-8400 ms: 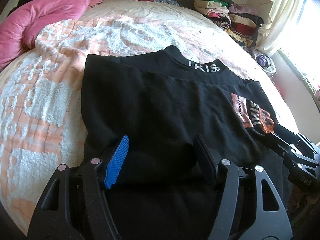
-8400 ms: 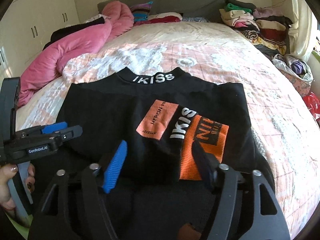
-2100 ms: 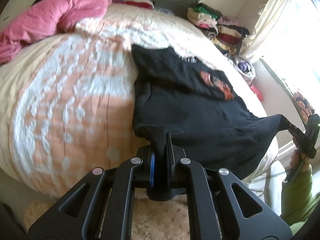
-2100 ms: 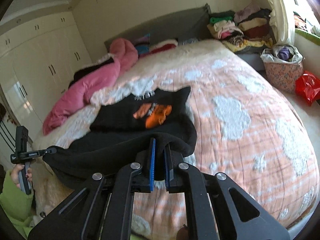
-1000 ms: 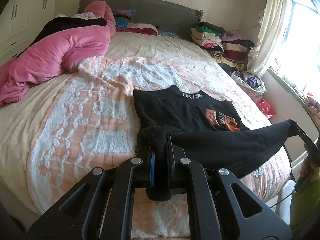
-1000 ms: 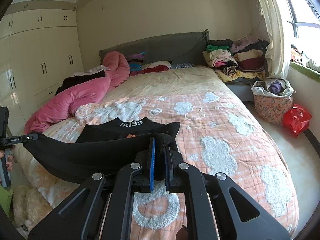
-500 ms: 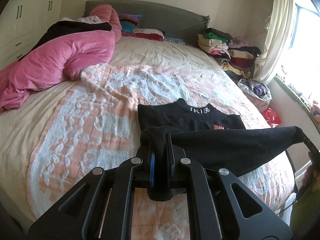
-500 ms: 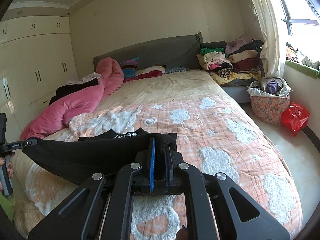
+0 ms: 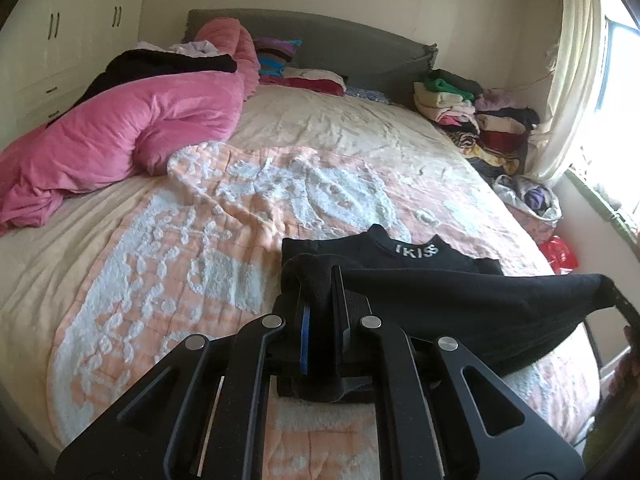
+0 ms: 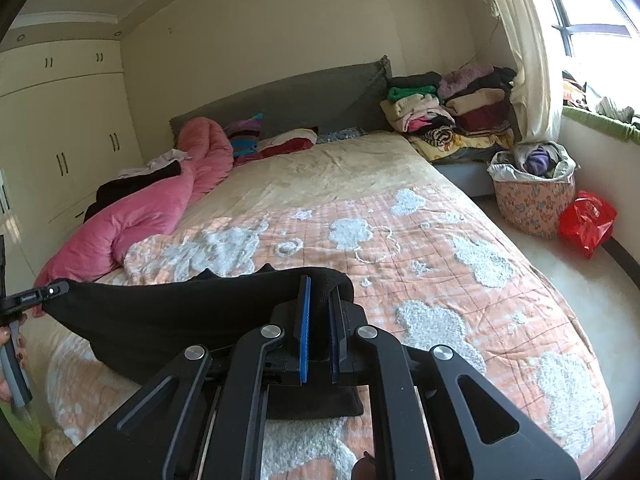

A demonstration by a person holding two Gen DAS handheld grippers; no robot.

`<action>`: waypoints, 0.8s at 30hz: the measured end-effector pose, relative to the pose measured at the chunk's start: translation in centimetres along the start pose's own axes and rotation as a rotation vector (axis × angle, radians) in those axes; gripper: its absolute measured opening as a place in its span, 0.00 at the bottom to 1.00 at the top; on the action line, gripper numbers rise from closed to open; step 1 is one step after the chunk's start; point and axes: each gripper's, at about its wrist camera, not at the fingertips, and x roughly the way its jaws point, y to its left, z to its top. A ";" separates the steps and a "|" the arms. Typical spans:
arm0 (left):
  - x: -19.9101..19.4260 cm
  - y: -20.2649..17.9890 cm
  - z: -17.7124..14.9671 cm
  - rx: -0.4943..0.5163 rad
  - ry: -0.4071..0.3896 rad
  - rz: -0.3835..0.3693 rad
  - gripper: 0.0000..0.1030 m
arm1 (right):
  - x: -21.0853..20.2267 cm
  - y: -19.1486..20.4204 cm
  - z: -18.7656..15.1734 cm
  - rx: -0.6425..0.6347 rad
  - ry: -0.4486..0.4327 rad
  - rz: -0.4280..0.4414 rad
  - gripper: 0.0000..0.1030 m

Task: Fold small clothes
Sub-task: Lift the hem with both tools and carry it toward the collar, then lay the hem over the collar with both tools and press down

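A black top (image 9: 460, 304) with a white-lettered collar (image 9: 415, 251) lies on the bed's orange and white quilt (image 9: 168, 264). Its lower hem is lifted and stretched taut between both grippers, above the upper part. My left gripper (image 9: 318, 280) is shut on one hem corner. My right gripper (image 10: 319, 292) is shut on the other corner of the black top (image 10: 172, 312). The left gripper (image 10: 38, 295) also shows at the far left of the right wrist view, a hand on its handle. The orange print is hidden behind the raised hem.
A pink duvet (image 9: 112, 140) lies along the left side of the bed, with pillows at the grey headboard (image 9: 320, 44). Stacks of folded clothes (image 9: 472, 120) sit at the far right corner. A laundry basket (image 10: 532, 196) and red bag (image 10: 586, 220) stand on the floor by the window.
Both grippers have carried the raised hem forward over the top toward its collar. The orange print, visible a second ago, is now covered from view.
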 end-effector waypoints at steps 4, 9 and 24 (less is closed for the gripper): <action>1.3 0.1 0.3 -0.019 0.000 0.004 0.03 | 1.8 0.2 0.1 -0.016 0.011 -0.025 0.07; 2.9 0.3 0.5 -0.031 0.001 0.029 0.03 | 3.8 0.2 0.3 -0.022 0.024 -0.049 0.07; 7.4 0.2 0.7 0.021 0.048 0.072 0.03 | 9.2 0.5 -0.2 -0.083 0.077 -0.105 0.07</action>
